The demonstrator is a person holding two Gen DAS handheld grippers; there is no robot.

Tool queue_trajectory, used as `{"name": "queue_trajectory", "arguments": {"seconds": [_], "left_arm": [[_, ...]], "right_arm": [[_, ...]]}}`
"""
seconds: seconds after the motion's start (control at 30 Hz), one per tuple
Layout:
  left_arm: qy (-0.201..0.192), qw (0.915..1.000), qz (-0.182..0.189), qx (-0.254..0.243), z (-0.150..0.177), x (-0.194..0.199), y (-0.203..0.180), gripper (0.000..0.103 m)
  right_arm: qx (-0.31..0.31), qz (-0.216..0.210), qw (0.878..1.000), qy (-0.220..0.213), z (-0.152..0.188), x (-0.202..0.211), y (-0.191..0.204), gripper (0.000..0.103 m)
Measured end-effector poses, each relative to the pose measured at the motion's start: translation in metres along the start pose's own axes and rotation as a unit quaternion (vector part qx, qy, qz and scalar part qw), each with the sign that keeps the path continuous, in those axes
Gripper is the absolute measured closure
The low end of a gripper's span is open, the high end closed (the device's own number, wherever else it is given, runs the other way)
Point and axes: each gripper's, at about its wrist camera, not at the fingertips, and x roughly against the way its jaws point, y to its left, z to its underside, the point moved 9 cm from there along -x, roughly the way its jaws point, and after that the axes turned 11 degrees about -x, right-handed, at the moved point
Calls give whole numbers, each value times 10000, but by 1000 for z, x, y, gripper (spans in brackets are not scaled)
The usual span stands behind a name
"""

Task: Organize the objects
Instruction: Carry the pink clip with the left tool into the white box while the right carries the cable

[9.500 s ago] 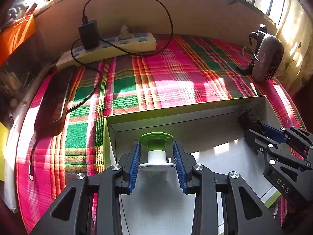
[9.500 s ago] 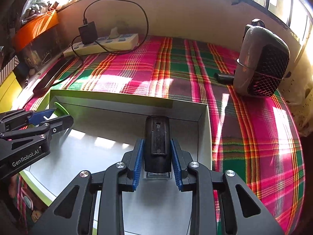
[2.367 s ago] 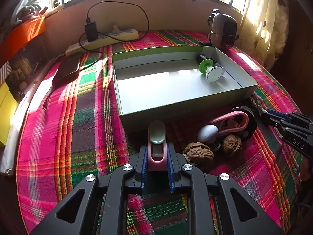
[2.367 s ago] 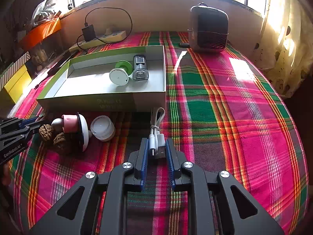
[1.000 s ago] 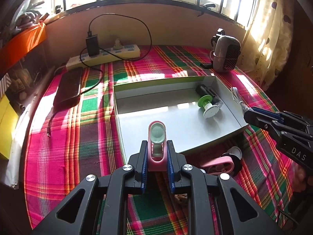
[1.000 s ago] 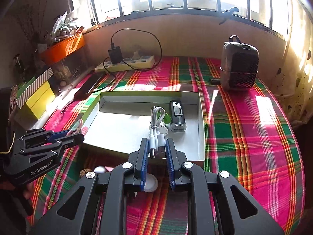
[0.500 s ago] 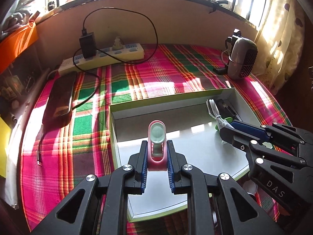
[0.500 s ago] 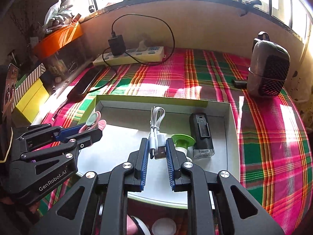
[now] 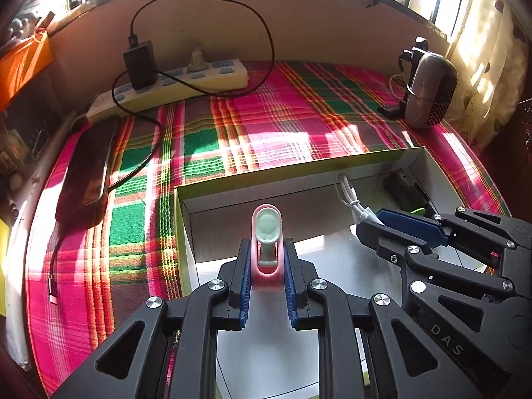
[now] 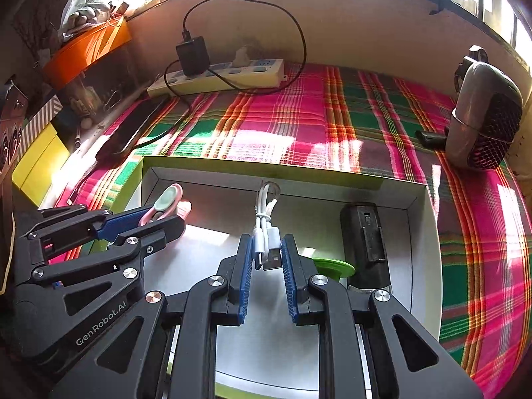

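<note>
You've got the pink clip [image 9: 266,249] pinched in the left tongs [image 9: 266,266] and the white cable [image 10: 266,232] in the right tongs [image 10: 266,262], both over the box [image 10: 429,266]. Lower till they're near the floor, w/ a gap between, then let go.

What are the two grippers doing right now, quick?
Left gripper: closed, holding the pink clip over the box.
Right gripper: closed, holding the bundled white cable over the box too.
</note>
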Motion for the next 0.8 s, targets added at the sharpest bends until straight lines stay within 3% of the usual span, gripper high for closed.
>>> {"name": "queue_trajectory", "arguments": {"seconds": [0.8], "left_arm": [[126, 9999, 1, 23, 2, -10, -1, 87]], "right_arm": [[30, 112, 9999, 36, 0, -10, 1, 84]]}}
